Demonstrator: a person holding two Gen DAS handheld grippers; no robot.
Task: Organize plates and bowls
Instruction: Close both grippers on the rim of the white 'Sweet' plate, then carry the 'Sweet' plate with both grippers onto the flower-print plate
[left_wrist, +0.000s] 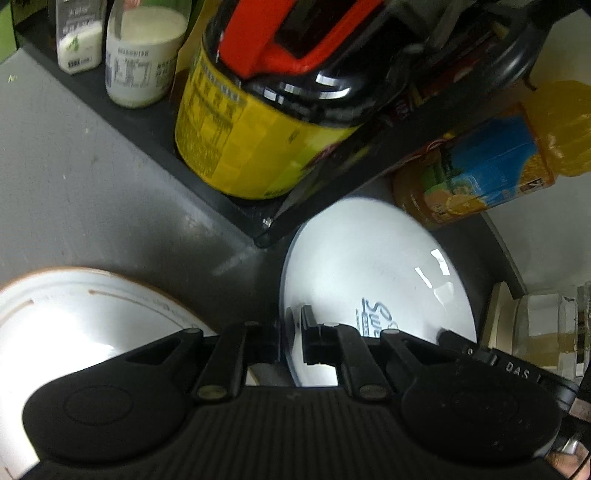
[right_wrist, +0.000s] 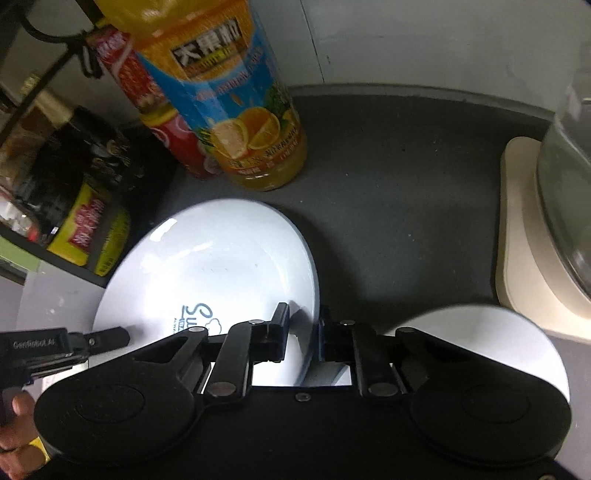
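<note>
A white plate with blue lettering (left_wrist: 369, 273) (right_wrist: 218, 266) is held tilted above the dark counter. My left gripper (left_wrist: 293, 336) is shut on its left rim. My right gripper (right_wrist: 303, 336) is shut on its right rim. The left gripper's fingers (right_wrist: 107, 338) also show at the plate's left edge in the right wrist view. A white plate with a brown rim (left_wrist: 74, 317) lies at the lower left in the left wrist view. Another white dish (right_wrist: 480, 336) lies under the right gripper.
A black shelf (left_wrist: 155, 122) holds a large yellow-labelled jar (left_wrist: 236, 129) and two white jars (left_wrist: 140, 62). An orange juice bottle (right_wrist: 236, 103) (left_wrist: 491, 166) and a red can (right_wrist: 173, 136) stand behind the plate. A cream base with a glass vessel (right_wrist: 524, 236) stands at right.
</note>
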